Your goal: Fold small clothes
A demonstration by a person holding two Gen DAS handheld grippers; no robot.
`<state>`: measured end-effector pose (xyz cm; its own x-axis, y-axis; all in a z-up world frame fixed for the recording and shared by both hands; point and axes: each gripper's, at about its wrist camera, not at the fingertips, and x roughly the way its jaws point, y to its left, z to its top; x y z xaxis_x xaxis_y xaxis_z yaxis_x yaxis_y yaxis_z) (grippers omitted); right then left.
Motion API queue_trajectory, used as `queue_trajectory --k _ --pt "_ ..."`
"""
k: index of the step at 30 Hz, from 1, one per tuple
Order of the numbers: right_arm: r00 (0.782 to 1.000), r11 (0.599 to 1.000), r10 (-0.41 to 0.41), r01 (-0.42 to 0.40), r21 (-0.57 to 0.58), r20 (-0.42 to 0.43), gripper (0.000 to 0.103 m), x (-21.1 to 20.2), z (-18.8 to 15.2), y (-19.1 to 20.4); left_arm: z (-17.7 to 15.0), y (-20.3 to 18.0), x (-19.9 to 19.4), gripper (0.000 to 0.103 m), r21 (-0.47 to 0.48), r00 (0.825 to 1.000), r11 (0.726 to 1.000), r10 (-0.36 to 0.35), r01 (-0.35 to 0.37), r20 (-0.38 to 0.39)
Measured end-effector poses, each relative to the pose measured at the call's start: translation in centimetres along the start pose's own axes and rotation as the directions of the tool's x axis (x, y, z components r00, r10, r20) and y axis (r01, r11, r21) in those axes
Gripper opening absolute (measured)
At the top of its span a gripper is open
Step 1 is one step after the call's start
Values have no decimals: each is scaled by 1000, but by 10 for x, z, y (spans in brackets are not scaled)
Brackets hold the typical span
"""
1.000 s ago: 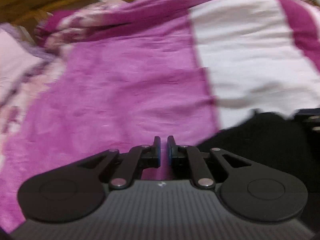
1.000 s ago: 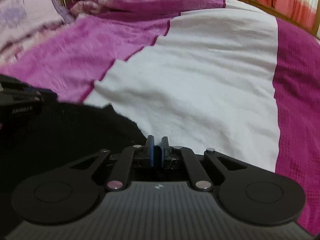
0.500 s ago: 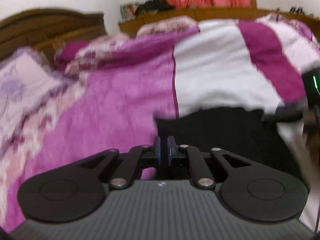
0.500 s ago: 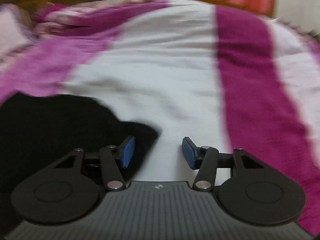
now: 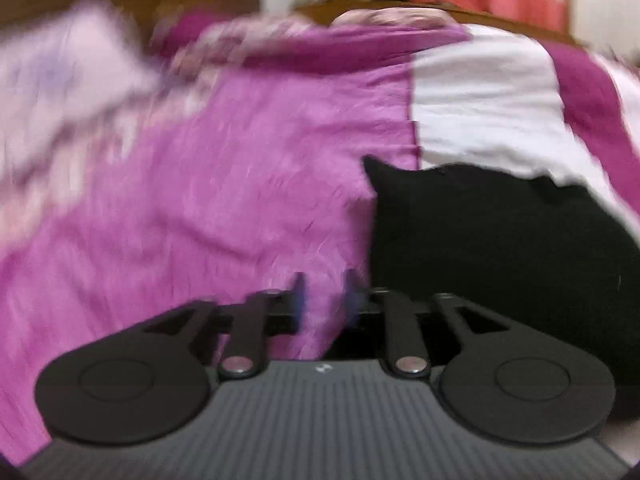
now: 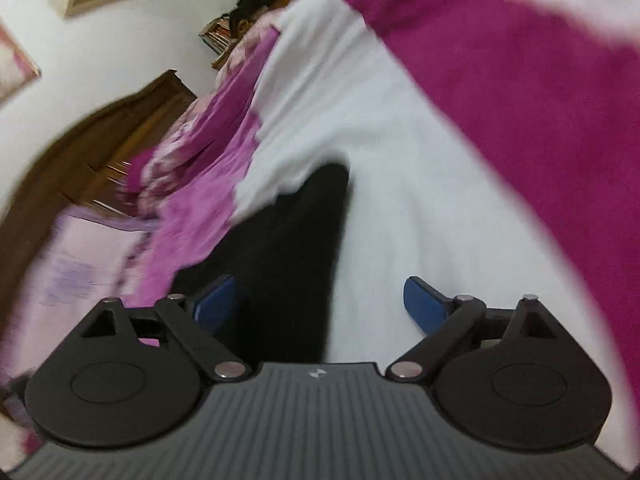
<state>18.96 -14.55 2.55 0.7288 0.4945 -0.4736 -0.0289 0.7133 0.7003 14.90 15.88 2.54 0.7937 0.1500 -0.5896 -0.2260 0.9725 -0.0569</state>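
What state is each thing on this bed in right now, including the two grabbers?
Black garment: lying loose on the bedspread, held by neither gripper.
Left gripper: jaws opening, nothing between them.
Right gripper: jaws opening wide, gripping nothing.
Bedspread: spread out, lightly wrinkled.

A bed [image 5: 280,184] covered by a striped blanket, with a black garment lying on it.

The blanket [image 6: 400,168] has wide bands of pink-purple, white and deep magenta running along the bed. A black garment [image 5: 500,248] lies flat on the blanket, across the line where the pink-purple band meets the white one. A pale pillow [image 5: 60,92] with a faint purple pattern sits near the dark wooden headboard [image 6: 100,148], and a bunched flowered cover [image 5: 280,40] lies at that end. The pictures are blurred.
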Motion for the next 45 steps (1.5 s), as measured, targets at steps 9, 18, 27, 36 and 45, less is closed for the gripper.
queue_trajectory --k 9,18,27,36,45 --pt "999 943 52 -48 -328 3 96 -16 -69 45 3 71 -14 35 -413 939 854 -343 315 6" --pt "927 647 -241 375 -664 288 80 -5 -128 89 -6 27 -68 94 -38 920 920 -389 390 41" --pt "927 586 -163 366 -723 337 31 -23 -129 102 -17 39 -16 23 -451 881 773 -467 447 73" --pt "922 574 -215 386 -722 322 17 -37 -129 89 -20 39 -10 33 -398 909 826 -415 399 49" --pt "951 727 -198 305 -615 238 87 -70 -125 66 1 79 -29 59 -413 979 889 -155 198 136"
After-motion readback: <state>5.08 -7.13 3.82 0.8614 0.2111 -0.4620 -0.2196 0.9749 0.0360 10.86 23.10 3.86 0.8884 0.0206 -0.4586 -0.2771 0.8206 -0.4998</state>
